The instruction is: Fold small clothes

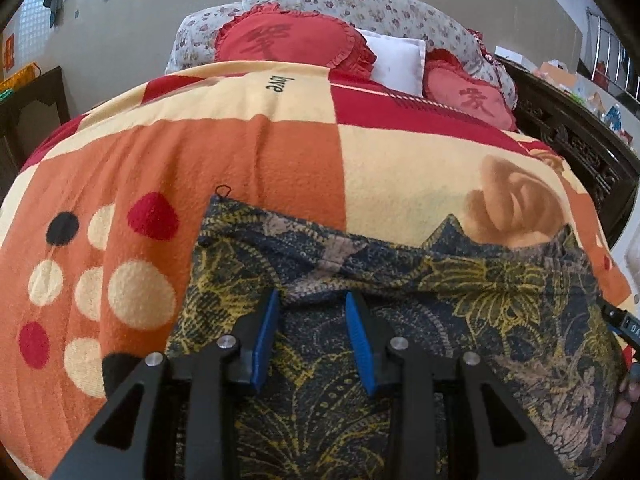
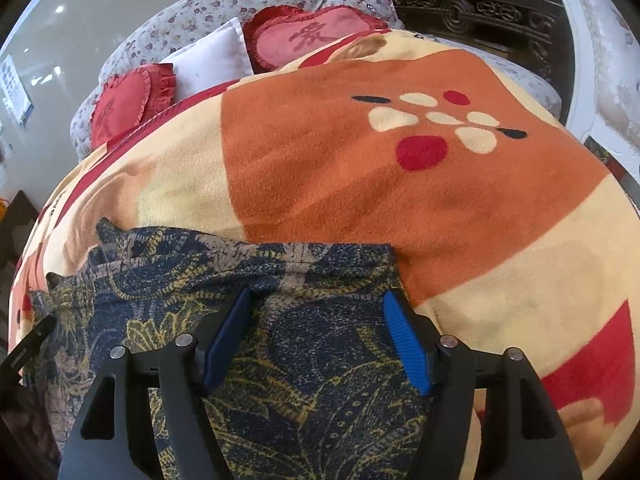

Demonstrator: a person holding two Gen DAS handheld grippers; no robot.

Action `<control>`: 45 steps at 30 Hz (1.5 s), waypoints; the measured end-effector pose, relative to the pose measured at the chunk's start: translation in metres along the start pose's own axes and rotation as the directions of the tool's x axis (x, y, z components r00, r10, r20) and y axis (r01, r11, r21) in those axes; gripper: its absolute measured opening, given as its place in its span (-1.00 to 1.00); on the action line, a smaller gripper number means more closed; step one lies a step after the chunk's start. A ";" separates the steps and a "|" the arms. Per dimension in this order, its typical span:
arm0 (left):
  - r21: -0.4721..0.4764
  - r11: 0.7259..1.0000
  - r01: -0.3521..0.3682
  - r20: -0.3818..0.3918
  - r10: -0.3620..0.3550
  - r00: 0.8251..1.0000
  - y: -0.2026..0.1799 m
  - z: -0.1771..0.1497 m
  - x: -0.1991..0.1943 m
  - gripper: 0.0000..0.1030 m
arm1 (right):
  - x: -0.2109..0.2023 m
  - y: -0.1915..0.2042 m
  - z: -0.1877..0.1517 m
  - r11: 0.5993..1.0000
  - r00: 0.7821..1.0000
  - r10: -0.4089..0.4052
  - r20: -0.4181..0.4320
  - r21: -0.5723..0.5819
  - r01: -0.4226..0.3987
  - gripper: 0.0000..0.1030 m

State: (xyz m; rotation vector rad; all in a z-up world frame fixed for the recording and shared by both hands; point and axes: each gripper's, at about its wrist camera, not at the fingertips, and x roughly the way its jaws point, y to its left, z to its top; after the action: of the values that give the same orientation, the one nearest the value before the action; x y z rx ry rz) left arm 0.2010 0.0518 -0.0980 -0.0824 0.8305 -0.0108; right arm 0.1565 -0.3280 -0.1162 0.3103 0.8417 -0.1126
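I have the patterned garment (image 1: 400, 300) lying on the bed's blanket (image 1: 240, 152), doubled once, its folded edge toward twelve o'clock. Left gripper (image 1: 312, 312) and right gripper (image 2: 316, 312) hover over it, jaws spread, pinching nothing. I judge further folds remain.

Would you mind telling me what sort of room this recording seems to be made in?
Most likely a bedroom in a home. The patterned garment lies on a bed spread with a fleece blanket, heart-shaped red cushions and a white pillow sit at its far end, and a dark carved wooden frame runs alongside.
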 end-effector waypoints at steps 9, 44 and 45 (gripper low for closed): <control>0.009 1.000 -0.012 -0.004 0.012 1.000 -0.002 0.000 0.001 -0.28 | -0.066 0.053 0.001 0.996 0.999 0.030 0.032 -0.091 -0.027 0.19; 0.039 0.998 -0.053 -0.003 0.053 0.999 -0.009 -0.001 -0.001 -0.28 | -0.082 0.085 -0.116 0.944 0.998 0.062 0.010 -0.325 -0.056 0.51; 0.039 0.998 -0.053 -0.002 0.053 0.999 -0.009 -0.001 -0.001 -0.28 | -0.082 0.086 -0.116 0.943 0.998 0.059 0.012 -0.328 -0.051 0.51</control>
State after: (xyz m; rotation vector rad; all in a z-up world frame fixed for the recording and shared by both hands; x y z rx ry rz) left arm 0.2001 0.0429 -0.0976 -0.0239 0.8350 0.0227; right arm 0.0379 -0.2121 -0.1074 0.0190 0.8147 0.0769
